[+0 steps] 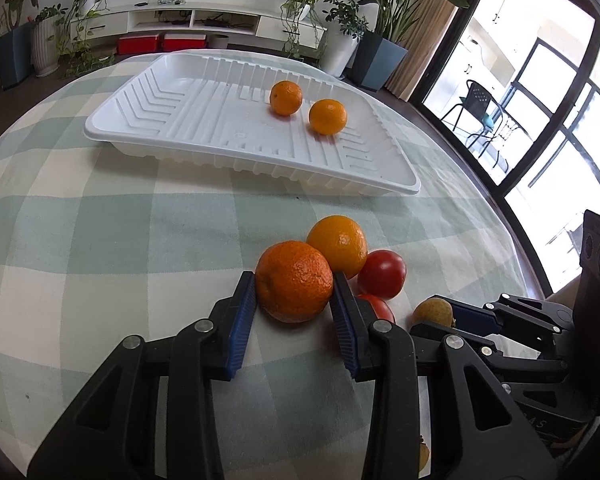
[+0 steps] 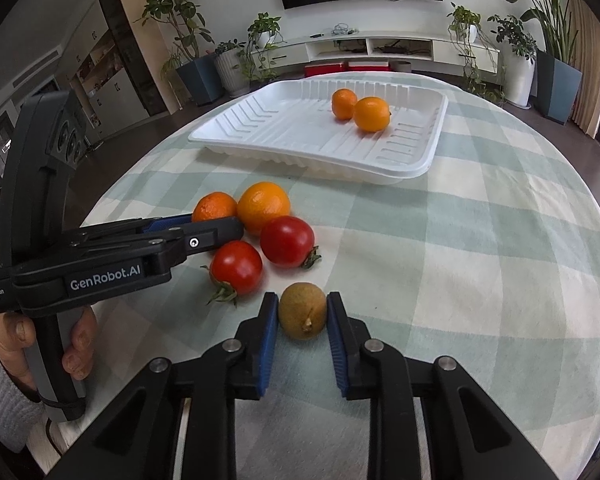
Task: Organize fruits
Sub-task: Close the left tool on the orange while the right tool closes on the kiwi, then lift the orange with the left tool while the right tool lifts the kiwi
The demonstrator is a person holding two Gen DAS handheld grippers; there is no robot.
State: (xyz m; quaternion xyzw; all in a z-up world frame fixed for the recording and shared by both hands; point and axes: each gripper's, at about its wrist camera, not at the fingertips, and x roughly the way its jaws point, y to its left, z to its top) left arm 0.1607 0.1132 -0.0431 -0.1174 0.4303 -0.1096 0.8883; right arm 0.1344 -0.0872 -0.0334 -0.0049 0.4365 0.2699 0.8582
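While clamped on orange (image 1: 294,281) and kiwi (image 2: 302,311), left gripper (image 1: 294,300), right gripper (image 2: 302,316), tomatoes (image 2: 287,241) between

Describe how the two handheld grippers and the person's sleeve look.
Both grippers are black plastic linkages with silver rivets and ribbed blue finger pads. The left gripper carries white "GenRobot.AI" lettering, a smaller "Data Acquisition System" label and a grey handle. The person's sleeve is a grey knit.

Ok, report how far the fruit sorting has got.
Done: two oranges sit in the white tray. In hand: the left gripper is shut on a dark orange, the right gripper on a brown fruit. Left on the tablecloth: one orange and two tomatoes.
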